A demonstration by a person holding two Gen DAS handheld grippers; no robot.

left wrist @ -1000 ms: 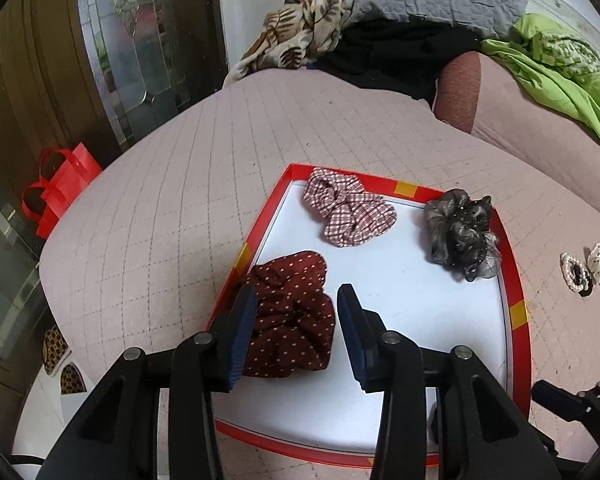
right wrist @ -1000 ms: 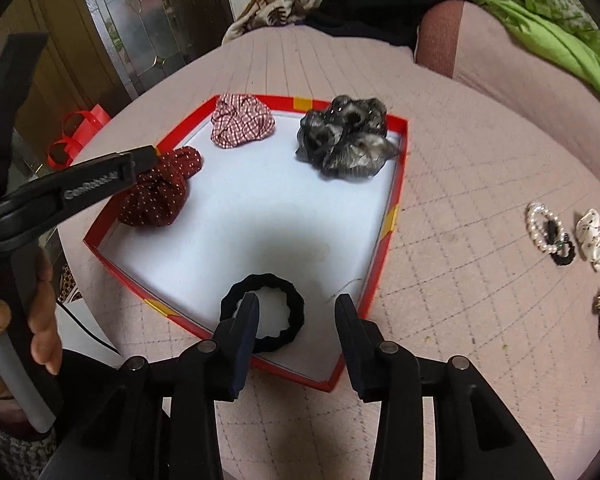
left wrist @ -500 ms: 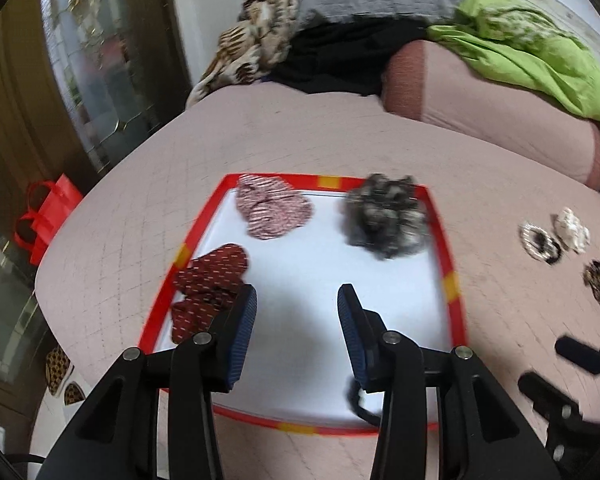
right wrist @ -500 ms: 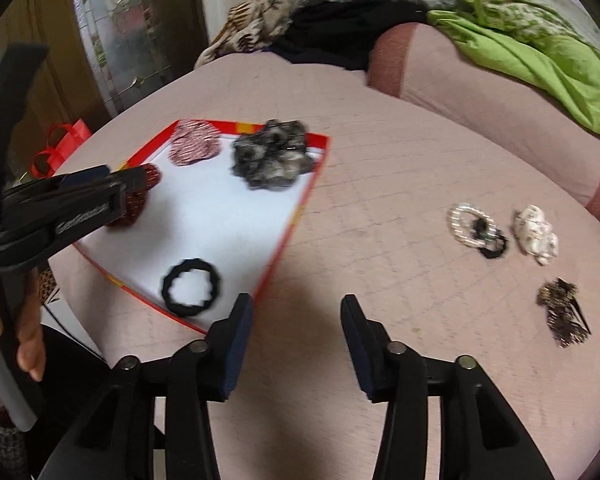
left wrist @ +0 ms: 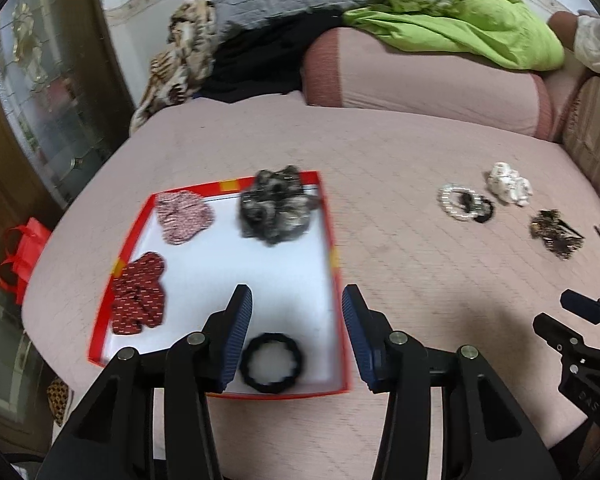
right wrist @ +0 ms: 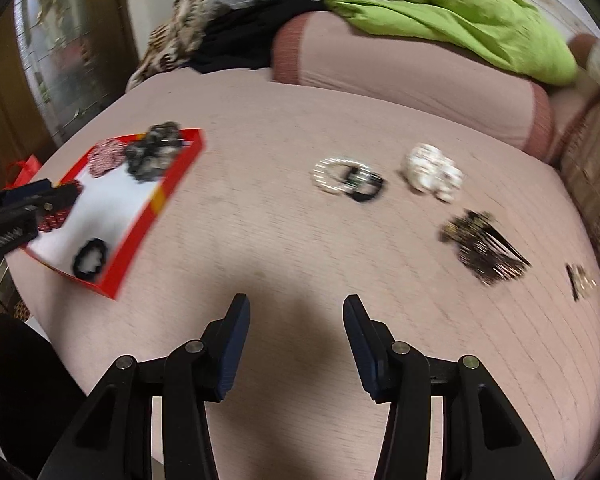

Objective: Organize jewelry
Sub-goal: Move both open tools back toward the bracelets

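Both grippers empty — left gripper (left wrist: 296, 320), jaws opening, above the ribbed black hair tie (left wrist: 271, 368) at the red-rimmed tray's (left wrist: 332, 240) near corner, right gripper (right wrist: 296, 320) apart over quilted bedspread (right wrist: 284, 120) — next pickup, likely the beaded bracelet (right wrist: 332, 174), wants a low, centred pinch.

My tray (left wrist: 138, 224) is red-rimmed with yellow patches and a white floor. On it I see 1 maroon dotted scrunchie (left wrist: 139, 295), 1 red-and-white checked scrunchie (left wrist: 184, 218), 1 grey mottled scrunchie (left wrist: 276, 206) and 1 black hair tie (left wrist: 271, 363).
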